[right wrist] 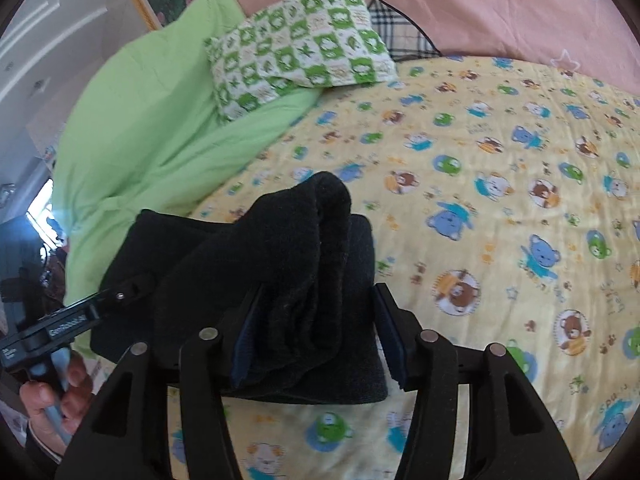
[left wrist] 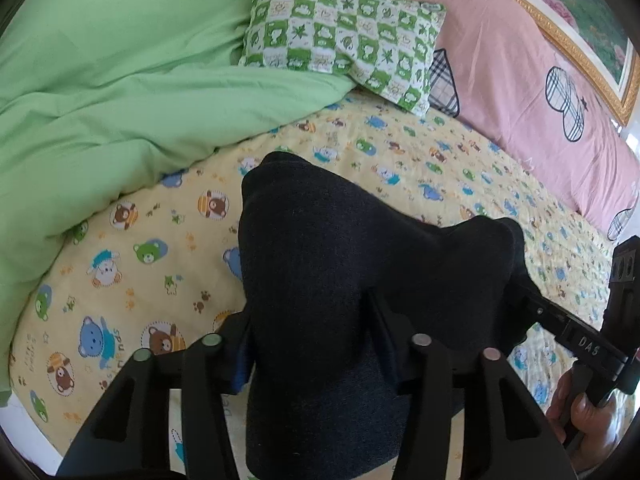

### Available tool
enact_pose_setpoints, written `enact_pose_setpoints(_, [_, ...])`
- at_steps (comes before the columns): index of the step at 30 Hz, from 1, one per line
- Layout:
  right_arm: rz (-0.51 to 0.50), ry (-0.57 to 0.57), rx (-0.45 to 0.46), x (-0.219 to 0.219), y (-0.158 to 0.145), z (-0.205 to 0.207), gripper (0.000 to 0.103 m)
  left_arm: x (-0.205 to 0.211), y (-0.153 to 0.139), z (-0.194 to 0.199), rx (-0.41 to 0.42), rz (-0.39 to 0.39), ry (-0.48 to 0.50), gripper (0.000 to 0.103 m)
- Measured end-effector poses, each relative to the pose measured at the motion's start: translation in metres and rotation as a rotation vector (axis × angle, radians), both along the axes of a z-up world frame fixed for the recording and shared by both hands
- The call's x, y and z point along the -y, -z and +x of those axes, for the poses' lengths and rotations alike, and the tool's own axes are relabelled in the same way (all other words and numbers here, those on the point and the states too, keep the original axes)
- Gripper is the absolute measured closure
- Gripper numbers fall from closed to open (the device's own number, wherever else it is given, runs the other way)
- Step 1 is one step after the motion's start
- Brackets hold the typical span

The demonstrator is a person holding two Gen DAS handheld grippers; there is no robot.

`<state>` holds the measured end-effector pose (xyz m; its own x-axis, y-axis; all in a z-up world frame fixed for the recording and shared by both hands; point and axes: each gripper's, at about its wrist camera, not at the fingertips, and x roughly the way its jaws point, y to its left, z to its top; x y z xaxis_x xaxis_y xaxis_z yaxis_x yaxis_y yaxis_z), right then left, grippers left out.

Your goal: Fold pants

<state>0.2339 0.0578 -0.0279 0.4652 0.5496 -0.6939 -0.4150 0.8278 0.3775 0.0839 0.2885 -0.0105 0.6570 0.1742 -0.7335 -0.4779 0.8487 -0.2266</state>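
Pants (right wrist: 280, 272) are lying folded on the bear-print sheet (right wrist: 480, 208), with one dark fold standing up between the fingers of each gripper. The right gripper (right wrist: 316, 340) is standing with its jaws released: a gap shows beside the right pad. The left gripper (left wrist: 320, 360) seems loosened too, though the cloth is hiding its pads. Both should be drawing back straight and slowly, so the fold is not dragged open.
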Motion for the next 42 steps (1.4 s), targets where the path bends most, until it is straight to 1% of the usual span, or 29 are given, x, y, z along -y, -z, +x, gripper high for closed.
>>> enact_pose_setpoints(3, [-0.005,0.010,-0.013,0.007,0.006,0.003,0.038,0.001,0.009,0.000,-0.009,0.001,-0.006,0.045])
enact_pose_setpoints(5, [-0.003,0.013,-0.012,0.009,0.009,0.005,0.036,0.000,0.012,-0.003,-0.002,-0.005,-0.013,0.041])
enact_pose_setpoints(9, [0.001,0.024,0.001,0.012,0.016,0.007,0.029,-0.004,0.012,-0.005,0.003,-0.019,-0.010,0.039])
enact_pose_setpoints(12, [0.023,0.027,-0.015,0.015,0.017,0.008,0.029,-0.003,0.008,-0.008,-0.006,-0.006,-0.012,0.039])
enact_pose_setpoints(15, [0.014,0.031,-0.012,0.014,0.011,0.006,0.029,0.004,0.002,-0.013,-0.020,0.035,-0.017,0.038])
enact_pose_setpoints(17, [-0.017,0.035,0.003,0.012,0.005,0.003,0.029,0.008,-0.001,-0.017,-0.036,0.066,-0.022,0.035])
enact_pose_setpoints(19, [-0.036,0.050,0.006,0.013,0.001,0.001,0.029,0.014,-0.004,-0.021,-0.050,0.099,-0.019,0.034])
enact_pose_setpoints(22, [-0.040,0.055,0.001,0.015,-0.005,-0.002,0.027,0.023,-0.007,-0.026,-0.070,0.138,-0.005,0.031])
enact_pose_setpoints(24, [-0.014,0.041,0.000,0.014,-0.010,-0.007,0.027,0.028,-0.009,-0.029,-0.074,0.155,0.003,0.029])
enact_pose_setpoints(25, [0.022,0.020,-0.005,0.014,-0.013,-0.010,0.027,0.029,-0.010,-0.030,-0.076,0.156,0.005,0.028])
enact_pose_setpoints(27, [0.047,-0.009,-0.011,0.010,-0.017,-0.015,0.024,0.032,-0.012,-0.033,-0.073,0.150,0.012,0.028])
enact_pose_setpoints(33, [0.020,-0.105,0.045,-0.009,-0.031,-0.039,0.018,0.042,-0.019,-0.042,-0.064,0.176,0.024,0.023])
enact_pose_setpoints(38, [0.007,-0.149,0.099,-0.014,-0.037,-0.058,0.012,0.049,-0.023,-0.050,-0.059,0.199,0.029,0.022])
enact_pose_setpoints(40, [0.016,-0.162,0.099,-0.014,-0.037,-0.062,0.009,0.052,-0.023,-0.052,-0.059,0.202,0.030,0.022])
enact_pose_setpoints(42, [0.008,-0.170,0.093,-0.016,-0.036,-0.065,0.008,0.053,-0.022,-0.054,-0.064,0.205,0.026,0.022])
